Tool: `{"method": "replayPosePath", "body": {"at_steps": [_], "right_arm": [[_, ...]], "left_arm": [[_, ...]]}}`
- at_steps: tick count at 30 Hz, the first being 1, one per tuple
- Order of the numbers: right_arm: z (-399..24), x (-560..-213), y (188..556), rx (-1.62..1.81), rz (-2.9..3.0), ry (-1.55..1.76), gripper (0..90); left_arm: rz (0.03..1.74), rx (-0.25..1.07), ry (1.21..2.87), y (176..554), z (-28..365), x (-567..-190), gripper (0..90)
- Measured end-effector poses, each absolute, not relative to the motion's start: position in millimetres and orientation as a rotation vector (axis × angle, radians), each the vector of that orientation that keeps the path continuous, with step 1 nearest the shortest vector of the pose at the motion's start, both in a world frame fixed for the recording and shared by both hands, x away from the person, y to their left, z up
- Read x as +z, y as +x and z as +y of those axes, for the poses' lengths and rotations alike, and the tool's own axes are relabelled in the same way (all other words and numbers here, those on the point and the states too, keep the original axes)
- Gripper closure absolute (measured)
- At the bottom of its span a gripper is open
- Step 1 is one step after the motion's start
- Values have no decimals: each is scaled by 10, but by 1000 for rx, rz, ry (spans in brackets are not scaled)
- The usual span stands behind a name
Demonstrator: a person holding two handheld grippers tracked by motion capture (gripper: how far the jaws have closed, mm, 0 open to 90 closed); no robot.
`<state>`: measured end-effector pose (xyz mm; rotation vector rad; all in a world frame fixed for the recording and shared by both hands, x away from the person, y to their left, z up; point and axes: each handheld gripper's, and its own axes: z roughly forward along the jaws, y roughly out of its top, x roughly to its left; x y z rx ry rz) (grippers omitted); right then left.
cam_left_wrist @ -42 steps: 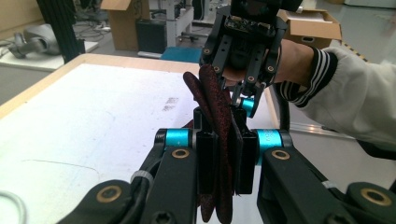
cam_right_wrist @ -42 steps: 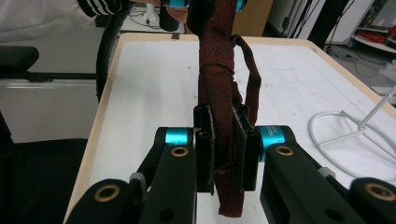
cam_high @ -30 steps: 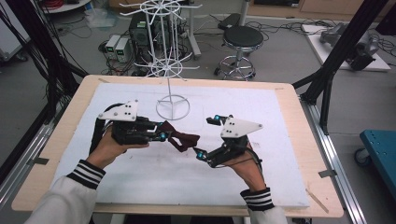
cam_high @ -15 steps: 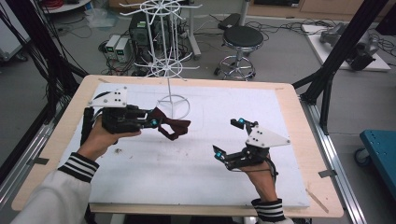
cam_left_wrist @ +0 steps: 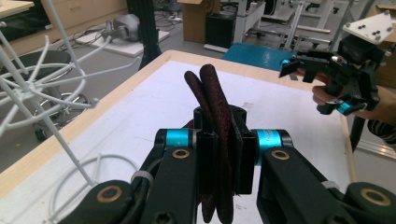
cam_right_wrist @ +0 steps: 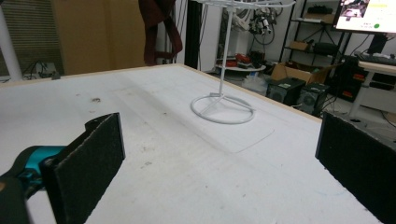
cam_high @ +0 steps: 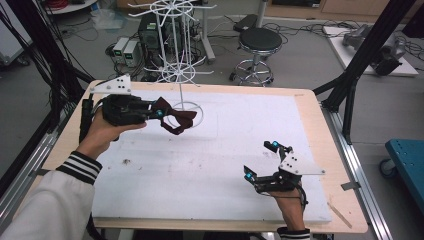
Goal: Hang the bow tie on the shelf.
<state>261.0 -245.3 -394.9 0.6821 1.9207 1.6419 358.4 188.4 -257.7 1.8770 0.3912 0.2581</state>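
- The left gripper (cam_high: 159,113), jaws clamped on a dark red bow tie (cam_high: 176,119), holds it above the table's (cam_high: 210,165) far left, beside a white wire rack (cam_high: 176,55).
- The right gripper (cam_high: 261,161), jaws wide apart, rests near right.

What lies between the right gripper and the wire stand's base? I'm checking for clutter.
Nothing: in the right gripper view, bare white table cover runs from the open jaws to the stand's ring base.

Wire rack (cam_high: 180,65) at table's (cam_high: 310,107) far edge, stool (cam_high: 259,47) on floor behind.
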Motion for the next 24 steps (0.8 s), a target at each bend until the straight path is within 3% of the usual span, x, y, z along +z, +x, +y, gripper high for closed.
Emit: {"method": "replayPosePath", "body": {"at_steps": [24], "right_arm": [[-2664,-4260,2534,1623,1776,746,6]], "left_arm": [[440,289,1960,4048,1871,-2208,829]]}}
